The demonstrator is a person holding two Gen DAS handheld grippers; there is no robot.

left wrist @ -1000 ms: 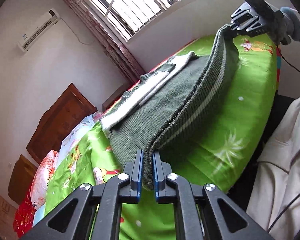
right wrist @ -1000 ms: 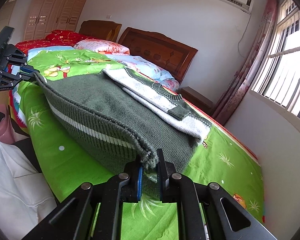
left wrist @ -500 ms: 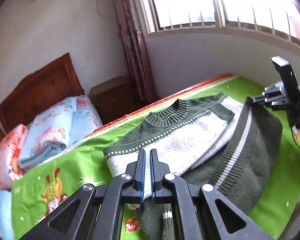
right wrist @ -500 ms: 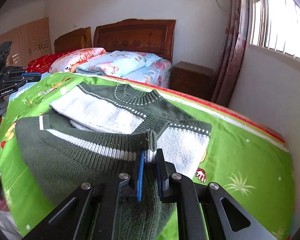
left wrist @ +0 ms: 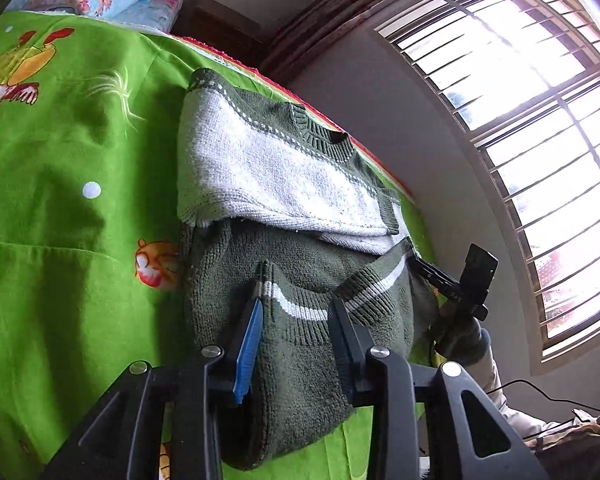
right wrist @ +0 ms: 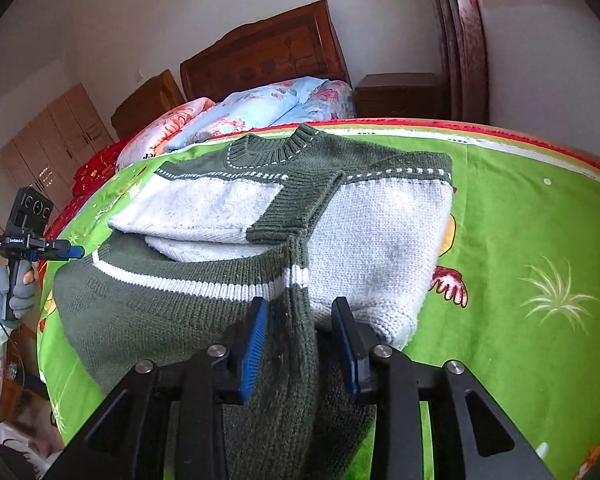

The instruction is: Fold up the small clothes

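A green-and-white knitted sweater (right wrist: pixel 284 240) is being left folded on the green bedspread (right wrist: pixel 532 248) — hem doubled over chest, both grippers' (left wrist: pixel 296 332) (right wrist: pixel 300 336) jaws released.

Left gripper (left wrist: pixel 296 312) fingers just opened; right gripper (right wrist: pixel 300 320) fingers apart too.

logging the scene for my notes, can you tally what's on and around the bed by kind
sweaters: 1, green and white sweater
pillows or folded quilts at the headboard: 2, blue floral and pink floral
bedsheets: 1, green cartoon sheet
bedside cabinets: 1
grippers: 2, left gripper and right gripper, both open
total: 7
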